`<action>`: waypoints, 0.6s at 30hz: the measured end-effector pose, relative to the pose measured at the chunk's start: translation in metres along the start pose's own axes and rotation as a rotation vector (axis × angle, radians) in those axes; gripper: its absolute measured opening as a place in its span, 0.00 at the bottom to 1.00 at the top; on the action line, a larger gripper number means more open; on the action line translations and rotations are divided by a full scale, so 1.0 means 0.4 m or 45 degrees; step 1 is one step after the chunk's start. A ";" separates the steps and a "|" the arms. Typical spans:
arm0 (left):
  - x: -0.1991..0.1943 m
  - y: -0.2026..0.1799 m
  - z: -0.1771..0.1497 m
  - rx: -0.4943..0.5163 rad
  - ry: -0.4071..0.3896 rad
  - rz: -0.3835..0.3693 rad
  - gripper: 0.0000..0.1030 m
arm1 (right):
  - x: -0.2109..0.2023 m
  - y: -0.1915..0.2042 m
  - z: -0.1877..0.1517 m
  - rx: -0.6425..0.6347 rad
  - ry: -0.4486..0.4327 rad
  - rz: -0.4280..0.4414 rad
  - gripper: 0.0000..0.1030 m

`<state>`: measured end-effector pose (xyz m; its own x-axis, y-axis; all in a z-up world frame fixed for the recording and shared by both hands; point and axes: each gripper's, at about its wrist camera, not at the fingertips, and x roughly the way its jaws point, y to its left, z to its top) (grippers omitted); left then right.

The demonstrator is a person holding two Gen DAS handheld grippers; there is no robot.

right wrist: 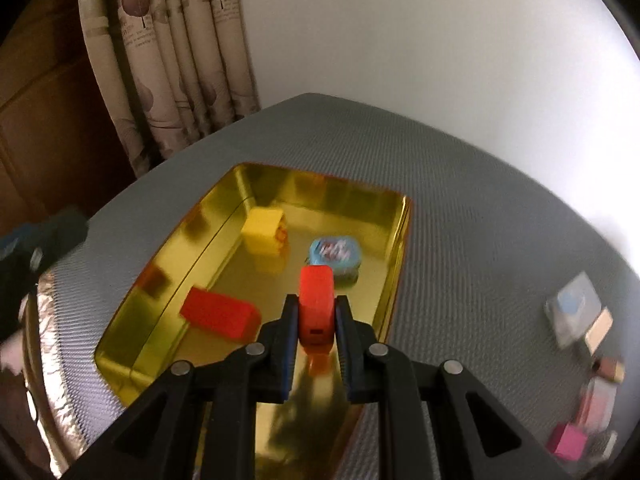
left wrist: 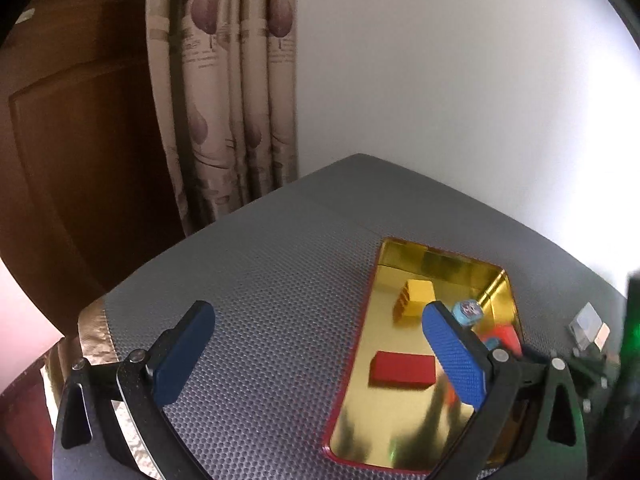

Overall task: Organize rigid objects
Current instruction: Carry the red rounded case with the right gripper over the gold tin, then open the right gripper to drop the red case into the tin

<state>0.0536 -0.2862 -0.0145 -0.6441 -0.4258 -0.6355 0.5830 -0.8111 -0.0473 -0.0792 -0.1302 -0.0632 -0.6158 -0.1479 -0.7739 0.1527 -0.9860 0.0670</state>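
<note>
A gold metal tray [right wrist: 400, 248] [left wrist: 362, 312] lies on the grey table. Inside it rest a yellow block [right wrist: 266, 242] [left wrist: 414, 298], a red block [right wrist: 218, 312] [left wrist: 402, 369] and a small light-blue tin [right wrist: 334, 256] [left wrist: 466, 312]. My right gripper [right wrist: 316, 312] is shut on an orange rounded object [right wrist: 316, 304], held over the tray's near half. My left gripper [left wrist: 316, 344] is open and empty, its left finger over the table and its right finger over the tray. The orange object [left wrist: 502, 336] shows partly behind that right finger.
The grey dotted mat [left wrist: 260, 264] covers the table. Several small boxes and a pink block [right wrist: 568, 444] lie at the right, outside the tray. A clear small box [left wrist: 586, 320] sits right of the tray. A curtain [left wrist: 224, 92] and a brown door stand behind.
</note>
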 end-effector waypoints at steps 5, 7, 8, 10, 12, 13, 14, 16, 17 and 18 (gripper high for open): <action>0.000 0.011 0.004 -0.007 0.007 -0.002 1.00 | -0.022 0.030 -0.047 -0.015 0.004 0.000 0.17; -0.005 0.005 0.004 0.004 0.002 -0.012 1.00 | -0.020 0.037 -0.063 -0.022 0.015 -0.008 0.17; -0.007 0.003 0.003 0.009 0.000 -0.015 1.00 | -0.018 0.039 -0.069 -0.023 0.019 -0.020 0.17; -0.009 -0.002 -0.002 0.022 0.002 -0.022 1.00 | -0.012 0.041 -0.082 -0.013 0.032 -0.023 0.17; -0.008 -0.009 -0.005 0.025 0.008 -0.028 1.00 | -0.004 0.050 -0.088 -0.016 0.042 -0.034 0.17; -0.005 -0.009 -0.006 0.026 0.010 -0.028 1.00 | -0.006 0.050 -0.099 -0.017 0.045 -0.034 0.17; -0.004 -0.011 -0.007 0.029 0.010 -0.028 1.00 | -0.005 0.048 -0.106 -0.015 0.047 -0.034 0.17; -0.005 -0.016 -0.008 0.033 0.002 -0.029 1.00 | -0.004 0.042 -0.119 0.006 0.051 -0.014 0.17; -0.006 -0.019 -0.009 0.038 0.000 -0.032 1.00 | -0.007 0.038 -0.122 0.012 0.051 -0.006 0.17; -0.006 -0.022 -0.011 0.043 0.000 -0.033 1.00 | -0.009 0.039 -0.126 0.011 0.044 -0.009 0.17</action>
<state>0.0521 -0.2762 -0.0158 -0.6587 -0.4047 -0.6343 0.5493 -0.8347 -0.0379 -0.0356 -0.1412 -0.0911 -0.5897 -0.1384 -0.7957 0.1417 -0.9877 0.0667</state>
